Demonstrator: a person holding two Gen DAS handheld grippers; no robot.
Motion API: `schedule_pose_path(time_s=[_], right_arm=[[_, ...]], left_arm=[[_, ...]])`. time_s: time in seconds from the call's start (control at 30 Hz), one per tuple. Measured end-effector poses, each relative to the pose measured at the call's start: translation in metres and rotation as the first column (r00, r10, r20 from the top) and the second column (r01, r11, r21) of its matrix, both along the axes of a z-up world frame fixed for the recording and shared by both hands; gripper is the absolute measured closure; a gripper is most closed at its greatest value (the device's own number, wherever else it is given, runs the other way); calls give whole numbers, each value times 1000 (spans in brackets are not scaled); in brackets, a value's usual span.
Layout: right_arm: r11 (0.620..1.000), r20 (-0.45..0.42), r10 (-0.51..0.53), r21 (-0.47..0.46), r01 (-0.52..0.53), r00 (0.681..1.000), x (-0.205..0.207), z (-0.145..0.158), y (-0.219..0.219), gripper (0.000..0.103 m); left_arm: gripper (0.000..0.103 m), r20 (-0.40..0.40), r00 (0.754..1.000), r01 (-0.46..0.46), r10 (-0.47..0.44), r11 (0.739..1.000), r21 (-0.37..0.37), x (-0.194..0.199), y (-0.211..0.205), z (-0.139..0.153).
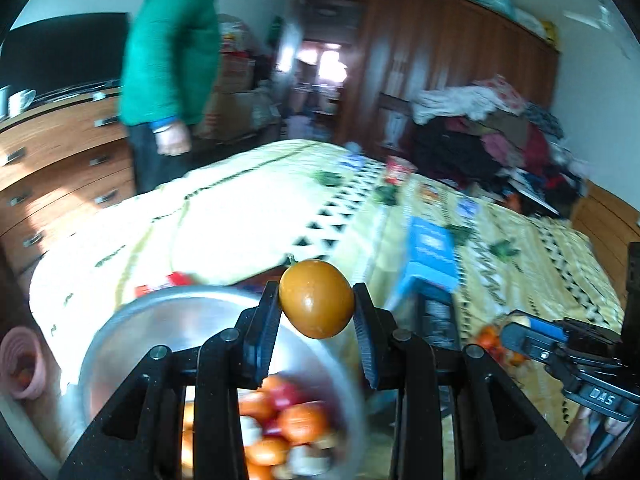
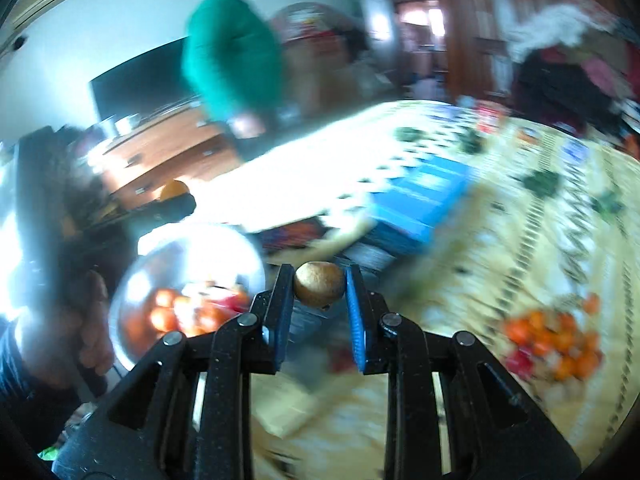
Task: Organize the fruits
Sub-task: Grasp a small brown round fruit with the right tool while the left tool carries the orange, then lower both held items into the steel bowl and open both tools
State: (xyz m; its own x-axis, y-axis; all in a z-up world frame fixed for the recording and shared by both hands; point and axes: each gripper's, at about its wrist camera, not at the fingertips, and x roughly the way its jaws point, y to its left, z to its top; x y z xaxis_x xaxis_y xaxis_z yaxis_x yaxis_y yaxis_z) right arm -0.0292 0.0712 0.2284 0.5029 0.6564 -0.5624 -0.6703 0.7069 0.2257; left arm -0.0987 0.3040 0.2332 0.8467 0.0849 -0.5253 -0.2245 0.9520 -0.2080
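fruit in the metal bowl [image 1: 120,332] blurred, partly hidden behind the fingers [image 1: 262,332]

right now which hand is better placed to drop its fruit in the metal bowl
Left, probably. The left tool holds its orange-brown fruit right over the metal bowl. The right tool grips a brown fruit beside the bowl, to its right.

Black claw [image 1: 316,312] frames, blue ribbed pads [image 2: 356,320], round silver rivets.

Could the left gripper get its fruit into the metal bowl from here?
Probably yes: the left gripper, clamped on the orange-brown fruit, hangs above the open metal bowl, and nothing shows between them.
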Motion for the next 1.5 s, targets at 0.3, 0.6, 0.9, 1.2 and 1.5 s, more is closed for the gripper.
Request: schedule_pose_path(time_s=[0.3, 0.6, 0.9, 1.2, 1.5], right_arm=[[982, -62, 174, -70, -178, 983, -19, -17, 121, 77], [978, -136, 150, -123, -167, 979, -18, -42, 140, 77], [974, -156, 136, -160, -161, 978, -21, -52, 151, 77], [973, -161, 133, -166, -160, 978, -24, -56, 155, 76], [977, -130, 119, -159, -139, 984, -28, -49, 150, 40]], left_arm=[[67, -187, 975, -121, 118, 993, -3, -15, 61, -69], [67, -270, 954, -119, 131, 991, 61, -17, 57, -97], [67, -281, 948, -133, 147, 989, 70, -19, 63, -103], [67, -290, 944, -143, 157, 987, 70, -20, 67, -105], [51, -303, 936, -159, 180, 983, 91, -20, 64, -103]])
